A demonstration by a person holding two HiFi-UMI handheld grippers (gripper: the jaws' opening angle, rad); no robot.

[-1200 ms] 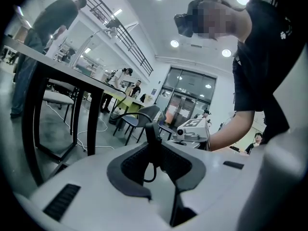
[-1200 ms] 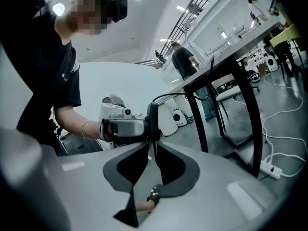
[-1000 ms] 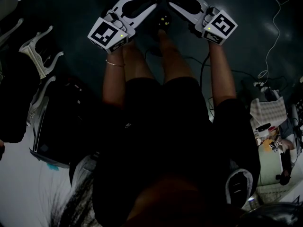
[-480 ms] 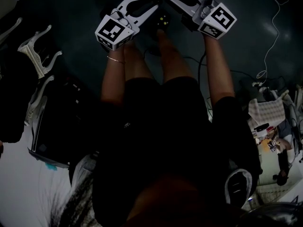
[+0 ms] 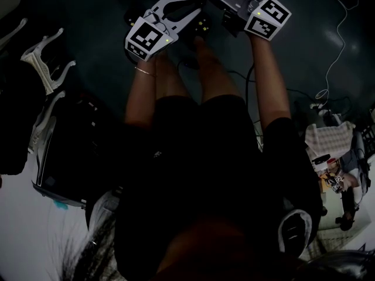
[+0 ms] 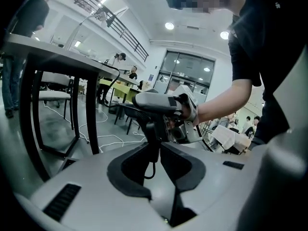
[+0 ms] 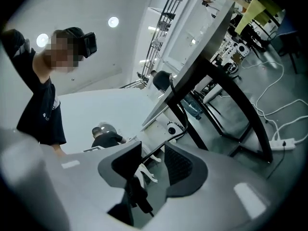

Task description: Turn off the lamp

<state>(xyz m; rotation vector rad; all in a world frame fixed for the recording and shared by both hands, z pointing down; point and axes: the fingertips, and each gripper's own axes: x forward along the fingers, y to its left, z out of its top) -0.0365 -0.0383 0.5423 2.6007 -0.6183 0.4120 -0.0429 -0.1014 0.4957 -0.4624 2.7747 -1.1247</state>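
the lamp (image 5: 202,23) stands on the dark floor (image 5: 88,51) just past the person's knees. in the head view it is a dark shape with a few small lit dots. the left claw (image 5: 195,6) sits against the lamp's left side. in the left gripper view its jaws are drawn in on the lamp's thin dark stem, which fills the narrow gap at the tips, and a loop of cable hangs just below. the right claw (image 5: 214,2) is just beside the lamp on its right, with its jaws opening wide. its pads press on nothing, and a dark shape low in the gap is too dim to name. well apart to the lamp's left lie white hooked parts (image 5: 44,63). to the lamp's right a white cord (image 5: 340,34) trails over the floor. in the left gripper view a black-legged worktop (image 6: 57,57) stands to the lamp's left.
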